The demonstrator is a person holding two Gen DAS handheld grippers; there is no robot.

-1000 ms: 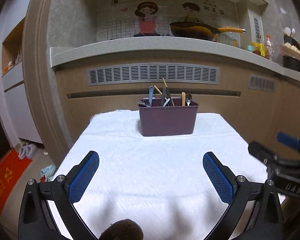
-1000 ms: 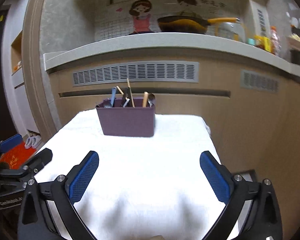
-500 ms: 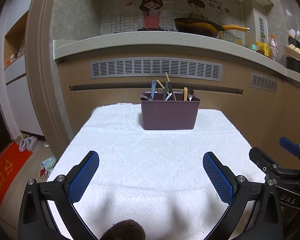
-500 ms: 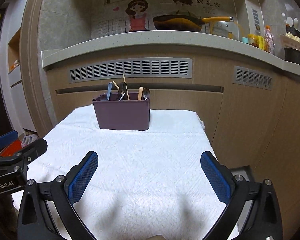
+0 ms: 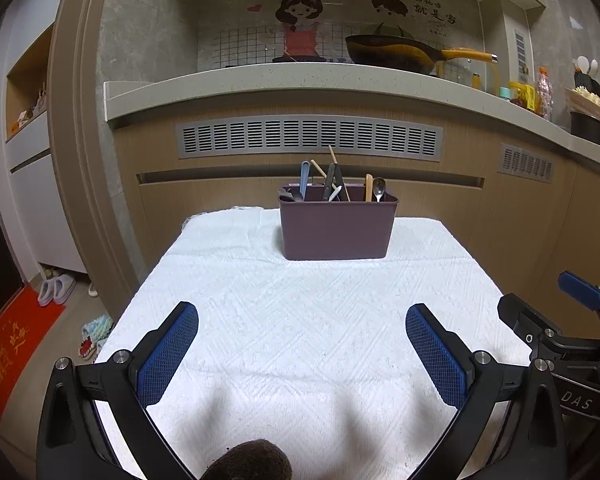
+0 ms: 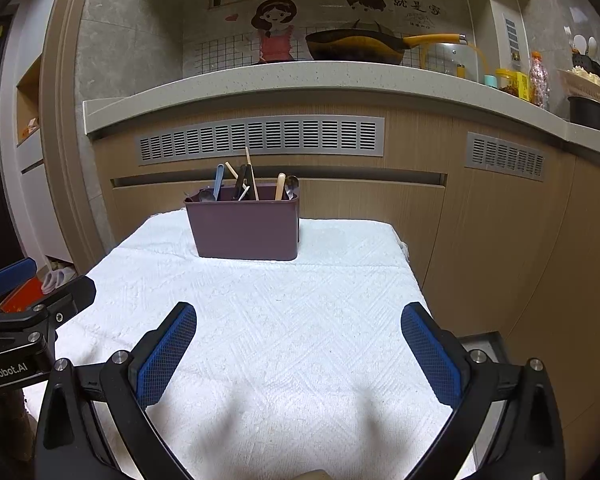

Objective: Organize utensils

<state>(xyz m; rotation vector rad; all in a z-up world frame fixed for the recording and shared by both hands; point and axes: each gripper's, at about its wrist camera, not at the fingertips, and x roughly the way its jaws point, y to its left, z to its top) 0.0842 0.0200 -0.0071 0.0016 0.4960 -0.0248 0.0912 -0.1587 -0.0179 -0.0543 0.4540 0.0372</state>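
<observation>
The left gripper (image 5: 302, 350) hangs over the near part of a white cloth (image 5: 300, 320) with its jaws spread wide and nothing between the blue pads (image 5: 168, 354). The pads touch nothing; only bare cloth shows in the gap.

The right gripper (image 6: 298, 350) is just as wide open, also holding nothing, above the same cloth (image 6: 284, 320) and nearer its right edge. Each gripper shows at the side of the other's view: the right one at the right edge of the left camera (image 5: 568, 328), the left one at the left edge of the right camera (image 6: 24, 320).

A dark purple bin (image 5: 337, 227) stands upright at the far end of the cloth, well apart from both grippers. The utensils are in it: a blue handle (image 5: 304, 178), chopsticks (image 5: 334, 170), a wooden handle (image 5: 368, 187) and a metal spoon (image 5: 378, 187), all sticking up above the rim. Behind it a counter (image 5: 300, 78) carries a frying pan (image 5: 396, 54).
</observation>
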